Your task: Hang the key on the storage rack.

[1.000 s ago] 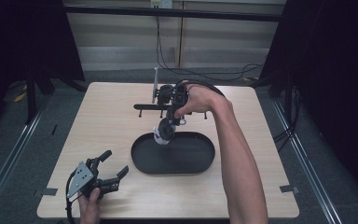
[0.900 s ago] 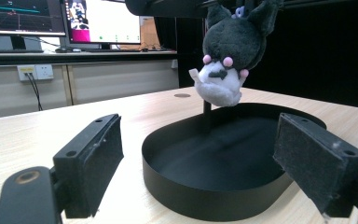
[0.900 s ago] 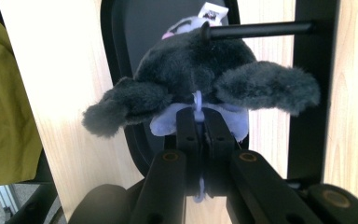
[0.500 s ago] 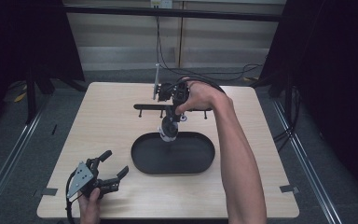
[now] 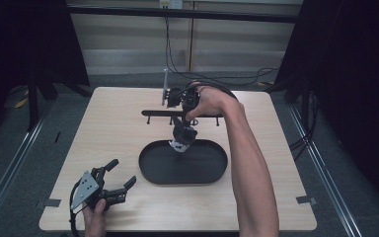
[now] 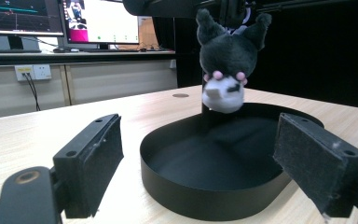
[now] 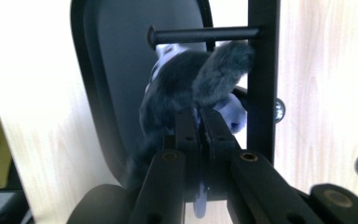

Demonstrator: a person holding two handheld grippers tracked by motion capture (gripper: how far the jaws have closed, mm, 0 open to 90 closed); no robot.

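A dark grey plush toy (image 5: pixel 181 137) with a white face hangs over the far rim of the black oval tray (image 5: pixel 148 170). My right gripper (image 5: pixel 183 123) points down just in front of the black peg rack (image 5: pixel 158 113) and is shut on the toy's top. In the right gripper view the jaws (image 7: pixel 199 114) pinch the toy (image 7: pixel 177 93) beside a rack peg (image 7: pixel 200 34). My left gripper (image 5: pixel 122 174) rests open near the table's front left corner. Its pads (image 6: pixel 93 158) frame the tray (image 6: pixel 191 200) and the dangling toy (image 6: pixel 226 65), with nothing between them.
The tray sits mid-table with bare wood around it. The rack stands behind it with several short pegs and a thin upright post (image 5: pixel 165 89). Cables (image 5: pixel 212 79) trail off the table's far edge. Dark stands flank the table.
My right hand has shifted slightly toward the rack, and the hanging toy has moved with it from over the tray's inside to its far rim. The left gripper has stayed put.
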